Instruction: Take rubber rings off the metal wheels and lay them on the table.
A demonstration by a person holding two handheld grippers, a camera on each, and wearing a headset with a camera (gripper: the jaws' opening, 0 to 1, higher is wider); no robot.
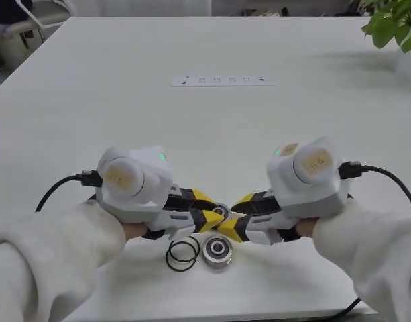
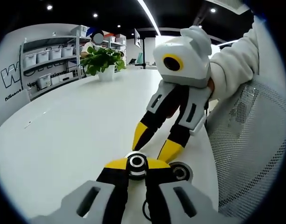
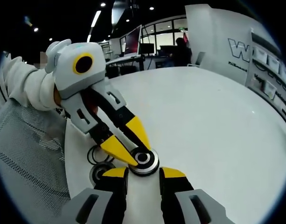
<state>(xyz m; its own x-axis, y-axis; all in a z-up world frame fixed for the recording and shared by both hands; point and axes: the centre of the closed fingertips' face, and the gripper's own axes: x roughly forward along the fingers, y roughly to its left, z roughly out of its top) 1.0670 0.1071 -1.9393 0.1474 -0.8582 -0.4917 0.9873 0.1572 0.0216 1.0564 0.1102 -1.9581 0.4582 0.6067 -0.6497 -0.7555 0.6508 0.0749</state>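
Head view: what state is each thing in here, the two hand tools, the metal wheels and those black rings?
left gripper: shut on the held metal wheel.
right gripper: open, jaw tips just short of that wheel.
held metal wheel: clamped, off the table.
second metal wheel: lying flat on the table, untouched.
rubber rings: two, off the wheels, overlapping on the table.
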